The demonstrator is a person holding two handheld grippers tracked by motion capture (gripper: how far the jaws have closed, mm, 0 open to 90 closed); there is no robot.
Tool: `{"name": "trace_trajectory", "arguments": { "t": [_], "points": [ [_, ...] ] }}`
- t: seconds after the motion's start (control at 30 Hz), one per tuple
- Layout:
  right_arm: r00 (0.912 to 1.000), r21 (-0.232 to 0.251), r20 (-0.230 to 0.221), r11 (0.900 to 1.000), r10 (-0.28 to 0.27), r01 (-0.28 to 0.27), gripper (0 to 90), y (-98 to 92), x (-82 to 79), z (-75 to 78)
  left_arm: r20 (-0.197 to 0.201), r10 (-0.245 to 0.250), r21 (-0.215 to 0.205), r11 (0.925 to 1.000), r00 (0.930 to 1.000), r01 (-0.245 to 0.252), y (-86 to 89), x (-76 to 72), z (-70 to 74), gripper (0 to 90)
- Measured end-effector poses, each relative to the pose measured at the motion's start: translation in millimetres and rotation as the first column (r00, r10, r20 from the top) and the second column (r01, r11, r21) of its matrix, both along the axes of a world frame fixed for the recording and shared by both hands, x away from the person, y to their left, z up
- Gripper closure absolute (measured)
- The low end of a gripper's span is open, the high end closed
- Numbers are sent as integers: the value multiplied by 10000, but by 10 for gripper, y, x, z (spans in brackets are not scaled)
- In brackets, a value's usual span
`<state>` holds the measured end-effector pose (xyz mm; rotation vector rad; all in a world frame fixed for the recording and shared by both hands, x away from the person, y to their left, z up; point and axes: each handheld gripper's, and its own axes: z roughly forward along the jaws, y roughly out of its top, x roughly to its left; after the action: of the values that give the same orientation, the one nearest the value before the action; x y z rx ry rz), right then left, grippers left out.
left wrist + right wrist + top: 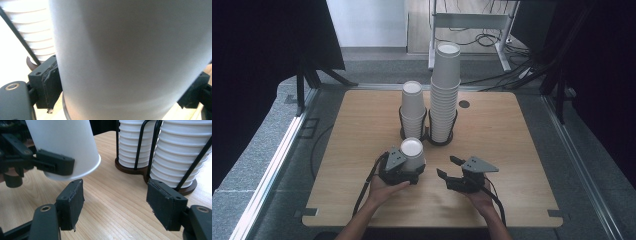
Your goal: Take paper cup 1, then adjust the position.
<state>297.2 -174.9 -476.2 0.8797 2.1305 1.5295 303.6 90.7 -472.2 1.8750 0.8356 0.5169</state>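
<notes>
**A:** High view first. What do you have?

**B:** I see the left gripper (404,167) pinching a white cup (413,153), upright, mouth up, near the front of the surface (362,125). The right gripper (447,167) sits just beside it, to its right, fingers spread with nothing between them. So the cup lies to the left of those open fingers, long axis vertical. Behind stand two cup stacks in wire holders, the short stack (413,110) and the tall stack (445,92).

**A:** Left gripper view?

**B:** The cup (130,57) wall is too close to read. I make out a finger (50,85) pressed on its left side and another at the far right, cut off. The rim is out of frame.

**A:** Right gripper view?

**B:** My fingers (71,203) stand wide apart over bare wood. The cup (67,147) hangs up and to the left, tilted, base clear of the surface, the left gripper (53,165) clamped across it. I cannot tell whether it is one cup or several nested.
</notes>
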Motion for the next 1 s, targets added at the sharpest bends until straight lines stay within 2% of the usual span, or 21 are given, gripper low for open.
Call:
{"name": "trace_trajectory", "arguments": {
  "t": [0.33,0.6,0.83,1.0],
  "points": [
    [9996,506,279,9987,-47,33,290,-42,-47,119,-120,-193,223,9996,9997,196,-48,6,-53,117],
    [9992,878,379,9960,133,-166,259,-26,-82,183,-324,-404,468,9980,9987,419,-124,-8,-109,117],
    [9986,992,337,9941,408,-439,220,36,-111,207,-438,-752,696,9945,9962,781,-213,-21,-154,117],
    [9979,835,269,9946,591,-612,198,97,-127,184,-540,-972,794,9917,9938,1013,-293,-40,-195,118]
  ]
}}
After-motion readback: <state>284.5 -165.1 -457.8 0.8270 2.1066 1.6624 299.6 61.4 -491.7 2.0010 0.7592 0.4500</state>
